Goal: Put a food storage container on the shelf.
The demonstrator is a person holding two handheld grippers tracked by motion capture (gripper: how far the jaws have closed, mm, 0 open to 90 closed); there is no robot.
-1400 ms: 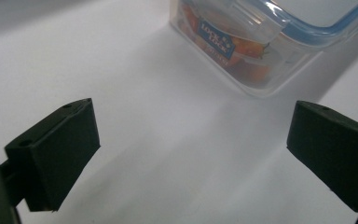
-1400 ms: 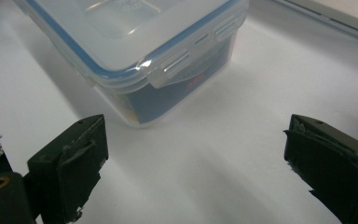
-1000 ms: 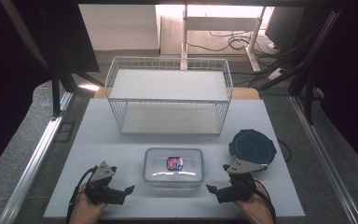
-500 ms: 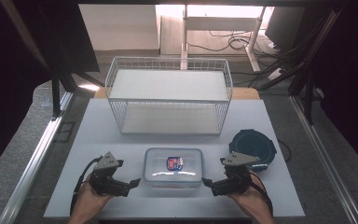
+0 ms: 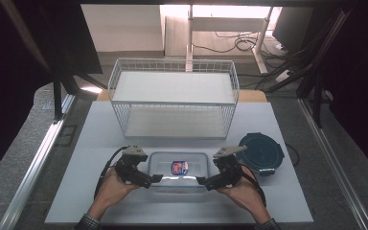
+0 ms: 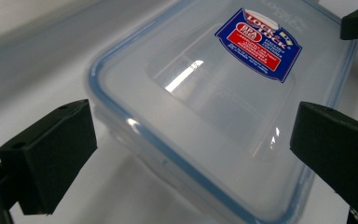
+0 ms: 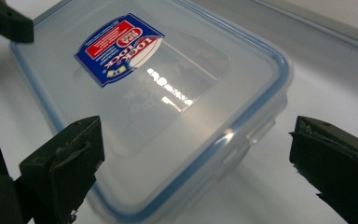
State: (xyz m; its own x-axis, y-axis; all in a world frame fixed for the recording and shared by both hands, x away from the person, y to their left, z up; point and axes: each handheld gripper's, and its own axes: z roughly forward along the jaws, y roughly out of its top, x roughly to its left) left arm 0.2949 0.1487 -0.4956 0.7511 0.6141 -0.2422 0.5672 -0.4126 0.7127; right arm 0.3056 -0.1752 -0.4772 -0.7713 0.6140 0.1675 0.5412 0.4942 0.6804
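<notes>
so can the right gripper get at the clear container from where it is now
Probably yes: the right gripper is open at the near right corner of the clear container, with nothing between them; the left gripper stands at the opposite end.

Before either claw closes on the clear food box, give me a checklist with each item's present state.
1. Left claw open at the clear box's left end: ok.
2. Right claw open at its right end: ok.
3. Lid seated flat on the box, blue seal even: ok.
4. Side latch locked down: cannot tell.
5. Round dark container apart from the box: ok.
6. Wire basket behind, well apart from both claws: ok.
</notes>
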